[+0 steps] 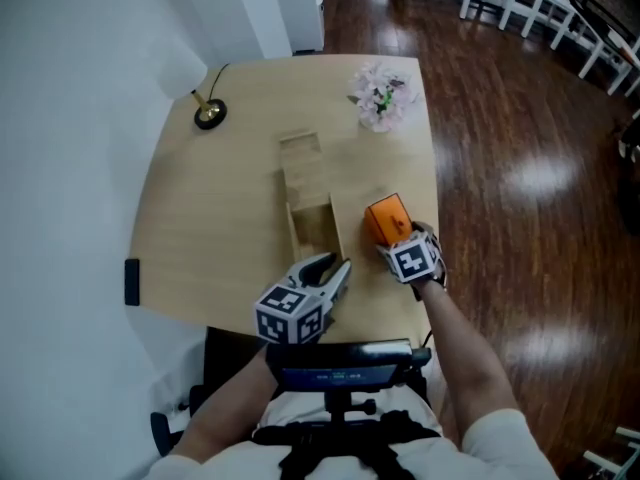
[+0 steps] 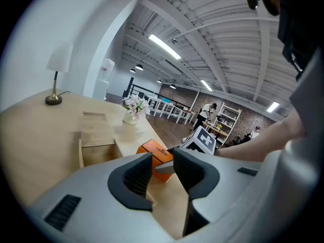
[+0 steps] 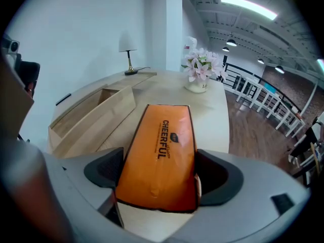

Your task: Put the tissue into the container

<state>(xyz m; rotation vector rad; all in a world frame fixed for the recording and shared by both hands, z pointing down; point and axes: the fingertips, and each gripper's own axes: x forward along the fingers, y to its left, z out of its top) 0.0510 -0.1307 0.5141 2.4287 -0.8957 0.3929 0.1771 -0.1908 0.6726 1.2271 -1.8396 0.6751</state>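
Observation:
An orange tissue pack lies on the wooden table, just right of the open wooden container. The container's sliding lid is pushed toward the far end. My right gripper stands open with the near end of the tissue pack between its jaws; the pack fills nearly the whole gap. The container appears to the pack's left in the right gripper view. My left gripper hovers at the table's near edge beside the container, open with nothing between its fingers.
A vase of pale flowers stands at the table's far right. A brass lamp base sits at the far left by the white wall. Dark wooden floor lies right of the table edge. A chair back is at my front.

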